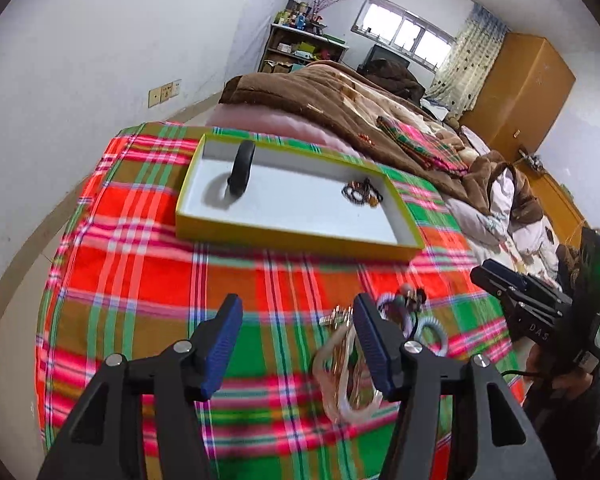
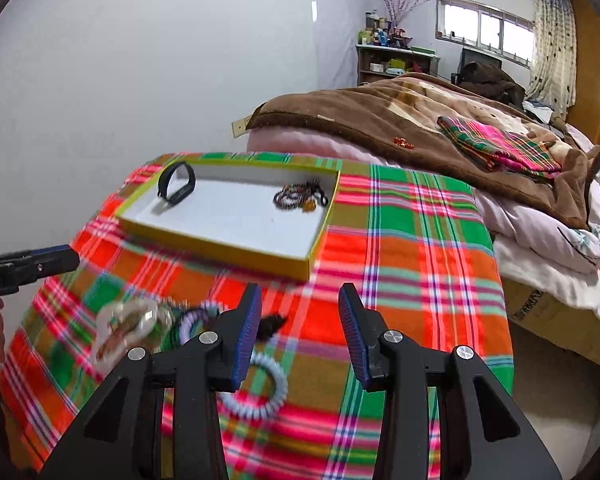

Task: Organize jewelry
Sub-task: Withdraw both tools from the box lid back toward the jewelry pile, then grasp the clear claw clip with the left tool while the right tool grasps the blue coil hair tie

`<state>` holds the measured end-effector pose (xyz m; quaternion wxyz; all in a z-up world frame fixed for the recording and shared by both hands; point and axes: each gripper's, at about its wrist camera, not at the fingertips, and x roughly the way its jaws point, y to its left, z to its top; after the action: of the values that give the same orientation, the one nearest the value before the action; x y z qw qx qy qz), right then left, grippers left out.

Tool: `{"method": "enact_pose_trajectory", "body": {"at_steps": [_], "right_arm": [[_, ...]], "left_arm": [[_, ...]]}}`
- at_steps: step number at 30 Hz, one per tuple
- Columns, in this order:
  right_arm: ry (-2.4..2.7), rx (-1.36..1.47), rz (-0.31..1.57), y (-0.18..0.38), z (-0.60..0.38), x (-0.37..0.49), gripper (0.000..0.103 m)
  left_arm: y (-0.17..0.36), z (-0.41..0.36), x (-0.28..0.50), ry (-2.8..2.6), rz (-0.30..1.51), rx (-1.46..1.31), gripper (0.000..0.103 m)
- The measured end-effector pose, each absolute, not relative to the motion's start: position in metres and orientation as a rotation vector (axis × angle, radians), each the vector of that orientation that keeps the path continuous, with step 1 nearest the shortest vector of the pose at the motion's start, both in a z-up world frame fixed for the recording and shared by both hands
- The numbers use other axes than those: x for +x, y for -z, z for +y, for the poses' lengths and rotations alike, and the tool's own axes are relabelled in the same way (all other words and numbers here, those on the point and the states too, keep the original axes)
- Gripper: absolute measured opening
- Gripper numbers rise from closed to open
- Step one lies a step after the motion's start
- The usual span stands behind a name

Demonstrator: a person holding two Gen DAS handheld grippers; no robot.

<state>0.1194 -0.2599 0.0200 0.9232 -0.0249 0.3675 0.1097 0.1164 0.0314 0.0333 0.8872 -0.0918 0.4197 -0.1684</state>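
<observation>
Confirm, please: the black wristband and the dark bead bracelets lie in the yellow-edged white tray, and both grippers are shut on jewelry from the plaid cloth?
Not quite. The black wristband and dark bead bracelets are in the yellow-edged white tray, but both grippers are open and hold nothing. The left wrist view shows the left gripper open; the right wrist view shows the right gripper open above the plaid cloth.

A shallow yellow-rimmed cardboard tray [image 2: 228,254] sits on the plaid cloth [image 2: 400,248]. In it, a black wristband [image 2: 177,188] stands at the left end, a dark beaded bracelet cluster [image 2: 296,199] at the right. Nearer the cameras, outside the tray, lie a clear plastic bangle [image 2: 120,332] and, to its right, a pale coiled hair tie [image 2: 260,384]. A brown fleece blanket [image 2: 380,120] lies behind the tray.
</observation>
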Motion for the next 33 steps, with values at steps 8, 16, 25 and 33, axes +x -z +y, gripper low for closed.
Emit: {"method": "enact_pose_trajectory", "body": {"at_steps": [8, 16, 25, 33], "right_arm": [[-0.260, -0.065, 0.827, 0.008, -0.256, 0.104, 0.041], [-0.254, -0.067, 0.888, 0.029, -0.256, 0.110, 0.041], [-0.272, -0.123, 0.904, 0.038, -0.247, 0.110, 0.041], [-0.269, -0.137, 0.891, 0.038, -0.244, 0.108, 0.027]], "left_arm": [[-0.018, 0.029, 0.099, 0.380, 0.905, -0.226, 0.061], [0.001, 0.023, 0.081, 0.418, 0.959, -0.245, 0.061], [0.005, 0.021, 0.078, 0.398, 0.979, -0.253, 0.061], [0.007, 0.017, 0.082, 0.382, 0.988, -0.241, 0.061]]}}
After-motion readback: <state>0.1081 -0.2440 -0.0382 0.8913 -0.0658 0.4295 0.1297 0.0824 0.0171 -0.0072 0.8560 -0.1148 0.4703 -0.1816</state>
